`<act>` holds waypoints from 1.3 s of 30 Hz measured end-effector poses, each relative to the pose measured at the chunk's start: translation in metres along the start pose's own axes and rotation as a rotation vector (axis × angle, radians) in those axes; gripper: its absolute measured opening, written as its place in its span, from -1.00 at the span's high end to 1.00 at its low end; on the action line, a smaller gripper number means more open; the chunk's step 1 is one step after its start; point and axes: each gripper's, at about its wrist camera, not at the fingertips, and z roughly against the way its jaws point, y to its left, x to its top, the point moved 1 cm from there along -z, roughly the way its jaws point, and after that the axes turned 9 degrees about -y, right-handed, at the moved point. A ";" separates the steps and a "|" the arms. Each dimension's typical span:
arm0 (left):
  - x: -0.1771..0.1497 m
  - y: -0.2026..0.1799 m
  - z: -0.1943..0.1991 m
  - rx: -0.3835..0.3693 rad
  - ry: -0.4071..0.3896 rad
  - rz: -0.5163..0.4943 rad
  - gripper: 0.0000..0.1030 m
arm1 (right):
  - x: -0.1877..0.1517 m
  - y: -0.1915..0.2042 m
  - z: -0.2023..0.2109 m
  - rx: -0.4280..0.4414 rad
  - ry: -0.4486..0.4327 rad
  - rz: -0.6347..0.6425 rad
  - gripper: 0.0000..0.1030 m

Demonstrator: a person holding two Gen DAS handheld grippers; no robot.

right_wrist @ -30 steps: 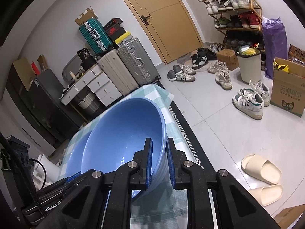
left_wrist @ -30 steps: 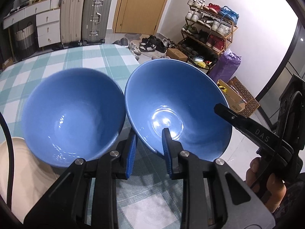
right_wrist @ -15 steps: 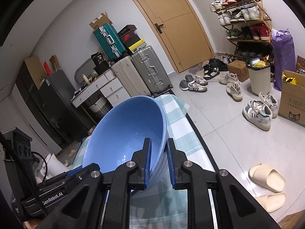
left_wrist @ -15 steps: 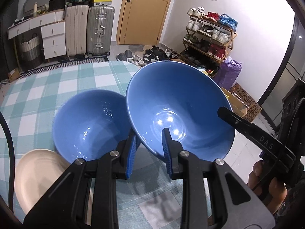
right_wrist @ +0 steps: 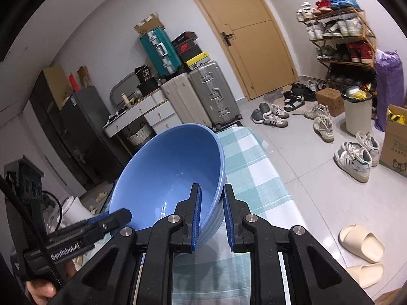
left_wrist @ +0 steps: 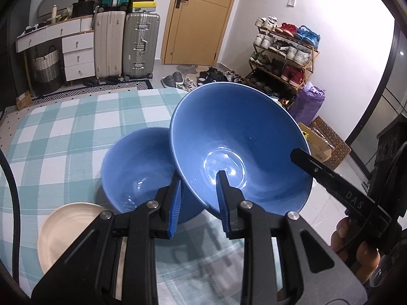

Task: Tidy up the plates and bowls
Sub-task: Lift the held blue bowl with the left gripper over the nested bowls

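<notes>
Since the earlier frame both grippers have risen with the bowl they share, and the second bowl and the plate have dropped lower and further off in the left wrist view.

Left gripper (left_wrist: 197,193): jaws nearly closed, clamped on the near rim of the lifted blue bowl (left_wrist: 244,132), one pad inside the wall and one outside. The bowl is tilted, its mouth turned toward the camera, clear of the table.

Right gripper (right_wrist: 212,203): jaws nearly closed on the same bowl (right_wrist: 168,170) at the opposite rim, one pad inside and one outside. In the left wrist view its black finger (left_wrist: 328,175) reaches the bowl's right edge, and the hand (left_wrist: 356,244) holding it shows at lower right.

Below and to the left of the lifted bowl, a second blue bowl (left_wrist: 134,162) rests upright on the table (left_wrist: 63,137), which carries a teal and white checked cloth. The lifted bowl overlaps its right rim in view; whether they touch cannot be told. A cream plate (left_wrist: 63,226) lies on the cloth just beside the second bowl, nearer the camera.

Beyond the table: two suitcases (left_wrist: 127,43), a wooden door (left_wrist: 201,17) and a shoe rack (left_wrist: 282,53) against the wall.
</notes>
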 end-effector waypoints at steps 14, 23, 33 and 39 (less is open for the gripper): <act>0.007 0.044 0.018 0.022 -0.026 0.030 0.55 | -0.010 0.030 -0.021 0.049 0.032 0.074 0.64; 0.007 0.072 0.020 0.043 -0.032 0.047 0.55 | -0.021 0.046 -0.045 0.069 0.065 0.129 0.63; 0.007 0.093 0.001 0.070 -0.021 0.042 0.55 | -0.027 0.058 -0.071 0.075 0.102 0.158 0.62; 0.005 0.102 -0.018 0.080 0.003 0.040 0.55 | -0.033 0.058 -0.087 0.063 0.133 0.160 0.62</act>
